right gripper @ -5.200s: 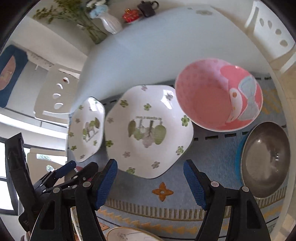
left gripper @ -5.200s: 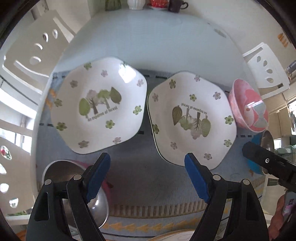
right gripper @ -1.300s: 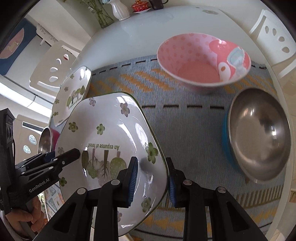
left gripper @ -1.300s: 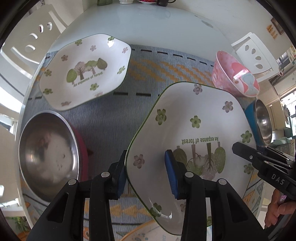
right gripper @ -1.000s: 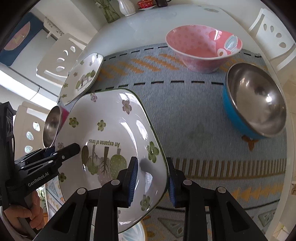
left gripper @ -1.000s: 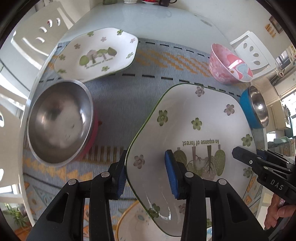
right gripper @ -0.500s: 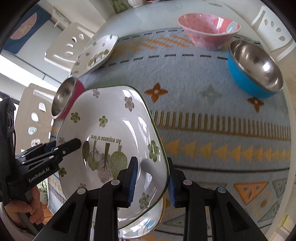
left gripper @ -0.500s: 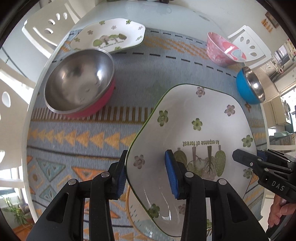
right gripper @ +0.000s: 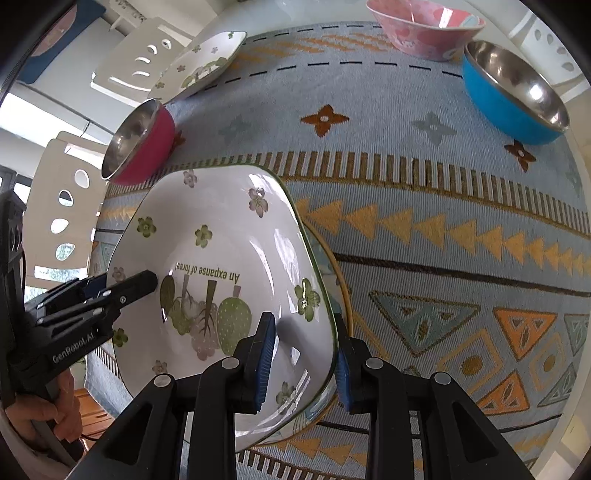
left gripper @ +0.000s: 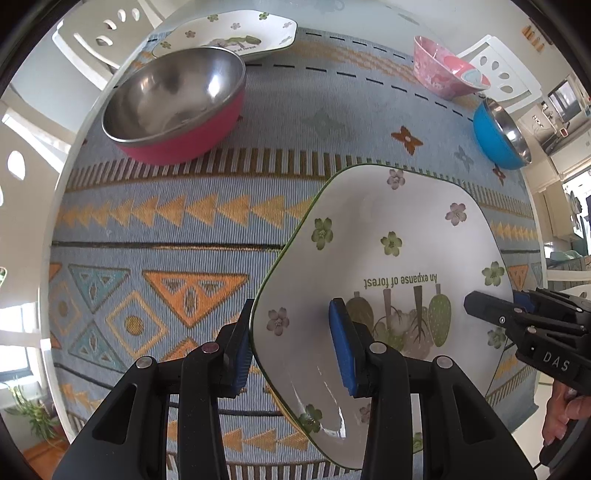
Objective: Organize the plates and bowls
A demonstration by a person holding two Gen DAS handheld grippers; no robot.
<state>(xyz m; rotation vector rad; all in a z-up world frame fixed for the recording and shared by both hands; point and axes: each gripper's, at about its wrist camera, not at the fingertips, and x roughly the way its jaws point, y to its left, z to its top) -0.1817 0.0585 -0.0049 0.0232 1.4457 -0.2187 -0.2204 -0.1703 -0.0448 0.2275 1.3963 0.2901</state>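
Note:
A white plate with green flowers and a tree print [left gripper: 388, 229] [right gripper: 221, 236] hangs tilted just above the patterned mat [left gripper: 166, 258]. My left gripper [left gripper: 291, 343] is shut on its left rim, and it also shows in the right wrist view, where the left gripper [right gripper: 122, 288] reaches in from the left. My right gripper [right gripper: 302, 354] is shut on the opposite rim. In the left wrist view the right gripper [left gripper: 498, 306] comes in from the right. A yellow-rimmed plate [right gripper: 340, 273] lies under the held one, mostly hidden. A second floral plate [left gripper: 229, 33] [right gripper: 199, 66] sits at the far left.
A steel bowl with a red outside [left gripper: 173, 99] [right gripper: 140, 144] stands at the left. A pink bowl [left gripper: 447, 70] [right gripper: 424, 26] and a blue steel bowl [left gripper: 498, 136] [right gripper: 513, 92] stand at the far right. White chairs [left gripper: 103, 37] [right gripper: 66, 206] ring the table.
Both grippers have carried the floral plate toward the near side of the table, and it now hangs over the yellow-rimmed plate. The bowls and the other floral plate look farther off. Both grips are unchanged.

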